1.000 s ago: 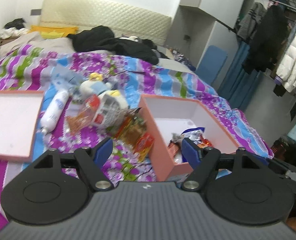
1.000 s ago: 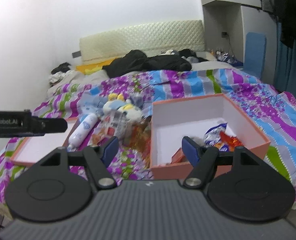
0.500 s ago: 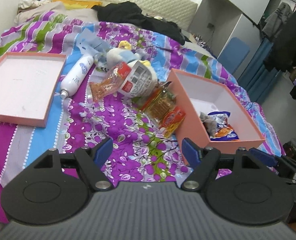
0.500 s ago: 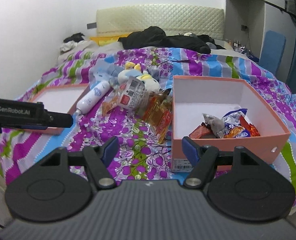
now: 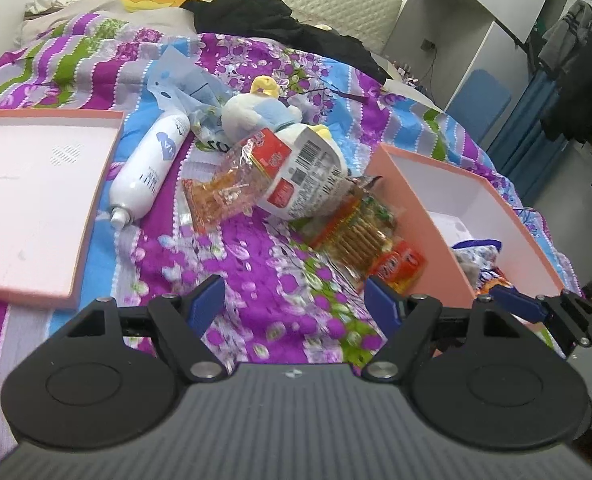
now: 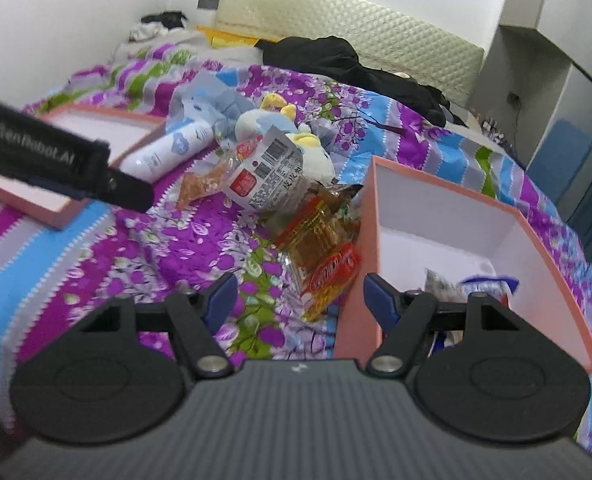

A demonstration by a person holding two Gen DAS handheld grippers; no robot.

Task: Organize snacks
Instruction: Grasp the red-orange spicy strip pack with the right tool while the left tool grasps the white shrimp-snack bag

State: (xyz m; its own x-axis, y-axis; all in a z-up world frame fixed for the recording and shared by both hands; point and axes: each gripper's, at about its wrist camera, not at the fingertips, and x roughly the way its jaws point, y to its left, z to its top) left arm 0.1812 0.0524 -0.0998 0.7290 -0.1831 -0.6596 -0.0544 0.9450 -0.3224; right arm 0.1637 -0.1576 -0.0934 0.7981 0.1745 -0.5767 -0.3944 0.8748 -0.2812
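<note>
A pink box point(image 5: 420, 216) point(image 6: 376, 216) stands on the bed at the right with a few snack packets point(image 5: 480, 256) point(image 6: 476, 284) inside. Loose snacks lie left of it: a cracker pack point(image 5: 360, 232) point(image 6: 316, 240) against its wall, a white and red bag point(image 5: 308, 176) point(image 6: 267, 180), and an orange snack bag point(image 5: 219, 196) point(image 6: 199, 184). My left gripper point(image 5: 296, 304) is open and empty above the bedspread, short of the snacks. My right gripper point(image 6: 302, 296) is open and empty, over the cracker pack's near end by the box wall.
The pink box lid point(image 5: 35, 192) point(image 6: 95, 128) lies at the left. A white bottle point(image 5: 147, 168) point(image 6: 167, 148), a plush toy point(image 5: 255, 116) point(image 6: 263, 120) and a blue plastic bag point(image 5: 183, 84) lie behind the snacks. Black clothes point(image 5: 279, 24) lie near the headboard.
Both grippers have moved forward and lower toward the snack pile and box. The objects on the bed have not moved. Both grippers stay open.
</note>
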